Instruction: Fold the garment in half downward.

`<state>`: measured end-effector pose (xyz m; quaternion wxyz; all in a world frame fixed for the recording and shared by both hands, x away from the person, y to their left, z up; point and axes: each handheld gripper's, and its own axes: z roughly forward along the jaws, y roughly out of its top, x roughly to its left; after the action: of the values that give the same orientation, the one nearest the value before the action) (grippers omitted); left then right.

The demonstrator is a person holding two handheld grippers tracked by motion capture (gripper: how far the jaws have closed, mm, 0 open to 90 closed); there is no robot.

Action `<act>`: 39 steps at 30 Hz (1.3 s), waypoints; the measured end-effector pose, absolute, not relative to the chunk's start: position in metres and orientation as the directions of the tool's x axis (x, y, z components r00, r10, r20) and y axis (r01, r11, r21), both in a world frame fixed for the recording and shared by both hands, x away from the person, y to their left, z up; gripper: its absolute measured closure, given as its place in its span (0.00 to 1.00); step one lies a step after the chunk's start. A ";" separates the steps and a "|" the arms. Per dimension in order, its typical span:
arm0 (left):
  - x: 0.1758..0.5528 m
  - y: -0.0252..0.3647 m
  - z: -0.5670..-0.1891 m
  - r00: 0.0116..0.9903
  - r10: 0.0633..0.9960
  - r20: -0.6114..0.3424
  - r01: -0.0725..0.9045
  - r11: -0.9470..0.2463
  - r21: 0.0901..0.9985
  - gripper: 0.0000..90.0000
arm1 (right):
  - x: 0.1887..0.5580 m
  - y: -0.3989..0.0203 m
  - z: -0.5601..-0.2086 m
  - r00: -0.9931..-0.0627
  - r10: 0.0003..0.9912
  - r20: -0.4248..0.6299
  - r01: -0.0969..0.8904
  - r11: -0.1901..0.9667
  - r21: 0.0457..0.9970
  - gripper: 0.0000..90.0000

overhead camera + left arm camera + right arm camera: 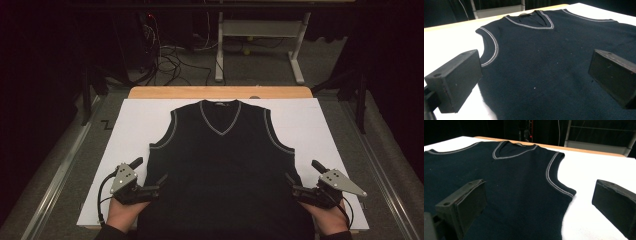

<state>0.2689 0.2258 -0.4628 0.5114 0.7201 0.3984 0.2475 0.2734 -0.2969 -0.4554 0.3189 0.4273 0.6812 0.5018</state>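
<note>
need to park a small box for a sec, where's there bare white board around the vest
Bare white board lies left of the vest, between its left armhole and the board's edge, and likewise right of it. A thin strip runs behind the collar. The near corners are crowded: the left gripper and right gripper, both open, sit at the vest's sides.

Two black grippers (150, 176) (302, 177) with blocky jaws, grey three-cornered top plates, looping black cables, dark sleeves.

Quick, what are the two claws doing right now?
Left claw: open, holding nothing, at the vest's edge.
Right claw: open, holding nothing.
</note>
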 end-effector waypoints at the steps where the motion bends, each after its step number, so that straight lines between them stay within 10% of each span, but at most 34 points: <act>1: 0.269 0.226 -0.463 0.560 0.827 -0.051 0.321 -0.159 0.934 0.00 | 0.274 -0.298 -0.456 -0.432 0.902 0.000 0.262 0.126 0.957 0.00; 39: 0.317 0.233 -0.464 0.494 0.858 -0.142 0.484 -0.136 0.864 0.00 | 0.333 -0.258 -0.449 -0.403 0.915 -0.030 0.300 0.163 0.940 0.00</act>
<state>0.3170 0.2325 -0.4638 0.4678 0.7267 0.4618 0.1996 0.3328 -0.2577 -0.4492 0.3240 0.4400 0.6902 0.4744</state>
